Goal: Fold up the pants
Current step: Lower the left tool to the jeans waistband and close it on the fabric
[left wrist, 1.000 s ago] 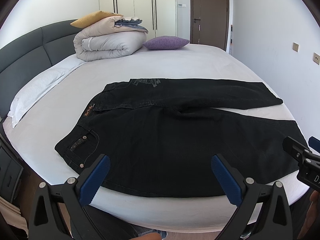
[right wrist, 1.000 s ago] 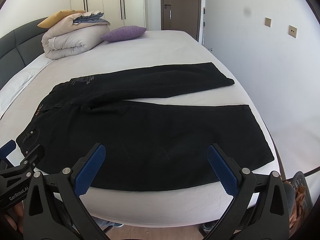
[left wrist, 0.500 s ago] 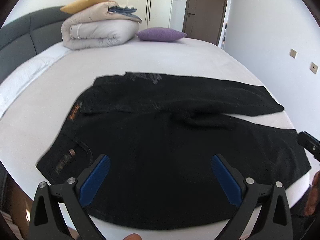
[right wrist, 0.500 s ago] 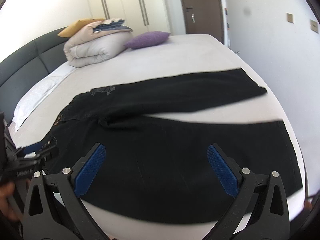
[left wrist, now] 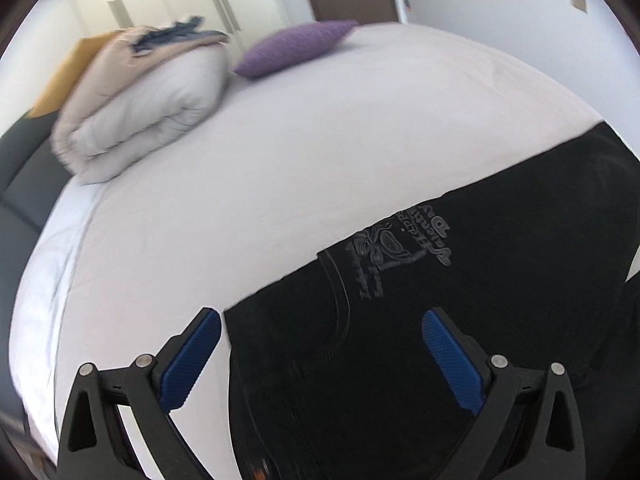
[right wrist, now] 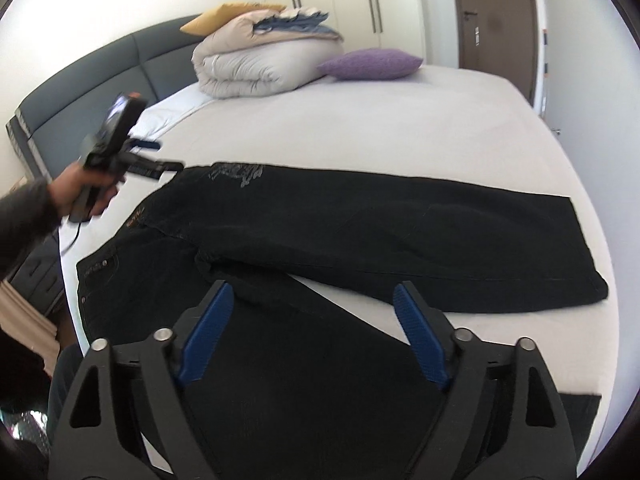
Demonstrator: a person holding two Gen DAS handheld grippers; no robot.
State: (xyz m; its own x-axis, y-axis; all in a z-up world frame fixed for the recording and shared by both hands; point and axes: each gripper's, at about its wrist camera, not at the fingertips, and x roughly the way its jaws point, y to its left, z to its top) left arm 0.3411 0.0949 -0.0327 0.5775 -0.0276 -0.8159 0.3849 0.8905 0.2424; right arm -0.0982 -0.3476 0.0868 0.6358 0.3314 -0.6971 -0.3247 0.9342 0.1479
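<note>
Black pants (right wrist: 360, 232) lie spread flat on the white bed (right wrist: 400, 120), waist at the left, both legs running right. In the left wrist view the pants (left wrist: 460, 288) show their printed back pocket close up. My left gripper (left wrist: 320, 344) is open and empty, hovering over the far waist corner. It also shows in the right wrist view (right wrist: 156, 160), held in a hand. My right gripper (right wrist: 316, 320) is open and empty above the near leg, close to the crotch.
A folded duvet (right wrist: 264, 60) with a yellow pillow (right wrist: 228, 14) and a purple cushion (right wrist: 372, 64) sit at the head of the bed. A dark headboard (right wrist: 92, 84) stands at the left. Wardrobes and a door line the far wall.
Both grippers have moved forward over the pants. The left one went to the far waist corner; the right one moved in over the near leg toward the crotch.
</note>
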